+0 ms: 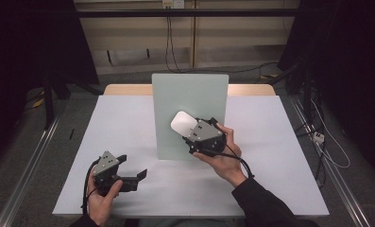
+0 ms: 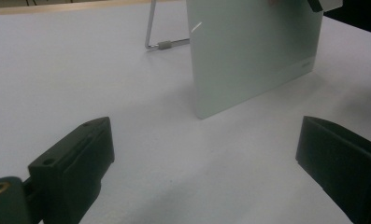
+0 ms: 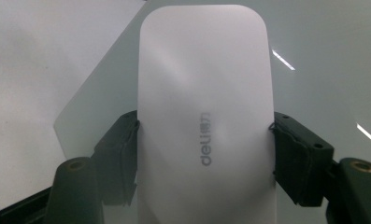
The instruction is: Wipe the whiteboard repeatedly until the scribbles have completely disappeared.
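I'm holding the right gripper (image 1: 187, 126) over the lower part of the pale green board (image 1: 190, 94), which is standing propped up near the middle of the white table (image 1: 128, 123). Its jaws are pinching a white eraser (image 1: 182, 123), one pad pressing on each long side. In the right gripper view the white eraser (image 3: 204, 116) is sitting lengthwise between the jaws, rounded end pointing away from me, grey "deli" print running along its face. The board's surface (image 3: 314, 56) is lying right behind it with two small glare streaks. I can't tell if the eraser is touching the board or hovering just off it.

I'm keeping the left gripper (image 1: 133, 168) low at the near left of the table, well apart from the board, jaws spread wide and gripping nothing. In the left gripper view the two black jaws are standing far apart with bare table (image 2: 80, 79) between them. Past them the board (image 2: 253, 51) is showing edge-on and leaning back on a thin wire stand (image 2: 157, 37) that is resting on the table.

My right hand (image 1: 225, 158) is wrapping the right gripper's body from below, cable trailing toward my dark sleeve (image 1: 265, 205).
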{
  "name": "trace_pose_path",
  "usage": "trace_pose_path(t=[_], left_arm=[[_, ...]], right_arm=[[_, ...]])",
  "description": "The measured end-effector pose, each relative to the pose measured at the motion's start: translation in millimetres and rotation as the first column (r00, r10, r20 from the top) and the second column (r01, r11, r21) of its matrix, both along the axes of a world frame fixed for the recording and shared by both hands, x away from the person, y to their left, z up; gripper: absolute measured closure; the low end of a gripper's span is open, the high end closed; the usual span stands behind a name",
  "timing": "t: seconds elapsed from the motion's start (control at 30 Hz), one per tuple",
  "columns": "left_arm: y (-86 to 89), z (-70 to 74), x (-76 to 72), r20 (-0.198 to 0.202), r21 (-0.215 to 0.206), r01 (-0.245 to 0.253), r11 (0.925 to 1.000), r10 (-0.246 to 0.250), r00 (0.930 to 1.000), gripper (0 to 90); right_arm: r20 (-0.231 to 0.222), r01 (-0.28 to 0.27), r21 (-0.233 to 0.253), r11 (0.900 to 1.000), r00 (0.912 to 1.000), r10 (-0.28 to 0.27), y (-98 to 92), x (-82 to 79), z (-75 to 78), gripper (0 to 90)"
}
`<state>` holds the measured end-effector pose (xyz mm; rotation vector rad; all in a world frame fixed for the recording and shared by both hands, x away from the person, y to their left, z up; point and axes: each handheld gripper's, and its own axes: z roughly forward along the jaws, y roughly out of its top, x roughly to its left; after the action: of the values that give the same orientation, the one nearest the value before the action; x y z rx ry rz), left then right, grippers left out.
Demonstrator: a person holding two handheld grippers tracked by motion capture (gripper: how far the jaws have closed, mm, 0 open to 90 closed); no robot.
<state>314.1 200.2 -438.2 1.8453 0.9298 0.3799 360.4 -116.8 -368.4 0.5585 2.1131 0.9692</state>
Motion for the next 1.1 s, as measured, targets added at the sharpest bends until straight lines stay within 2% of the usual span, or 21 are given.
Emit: trace_pose_path(t=[0.23, 0.4, 0.53, 0.7, 0.87, 1.1], left_arm=[[-0.1, 0.7, -1.0, 0.003, 0.008, -0.002, 1.0000, 0.002, 1.0000, 4.3], [1.1, 1.3, -0.9, 0.005, 0.004, -0.005, 1.0000, 0.005, 1.0000, 4.3], [0.9, 2.4, -0.9, 0.008, 0.001, -0.004, 1.0000, 0.004, 1.0000, 4.3], [1.9, 2.3, -1.0, 0.008, 0.001, -0.012, 0.9999, 0.012, 0.9999, 4.3], [3.3, 2.1, -0.7, 0.003, -0.005, -0.017, 0.9998, 0.017, 0.9999, 4.3], [2.4, 1.8, -0.7, 0.006, 0.001, -0.012, 0.9999, 0.012, 0.9999, 4.3]], right_arm=[[0.040, 0.036, -0.010, 0.999, 0.9986, -0.035, -9.2, 6.8, 22.2, 31.3], [0.055, 0.053, 0.017, 0.998, 0.9970, -0.054, -13.6, 10.5, 31.0, 31.3], [0.050, 0.045, 0.014, 0.999, 0.9977, -0.045, -9.0, 7.6, 22.4, 31.3], [0.022, 0.019, 0.005, 1.000, 0.9996, -0.019, -0.8, 3.5, 8.7, 31.3], [-0.005, -0.003, -0.015, 1.000, 1.0000, 0.003, 7.0, -0.7, -3.3, 31.3], [-0.042, -0.042, -0.067, 0.997, 0.9983, 0.039, 15.9, -7.5, -22.7, 31.3]])
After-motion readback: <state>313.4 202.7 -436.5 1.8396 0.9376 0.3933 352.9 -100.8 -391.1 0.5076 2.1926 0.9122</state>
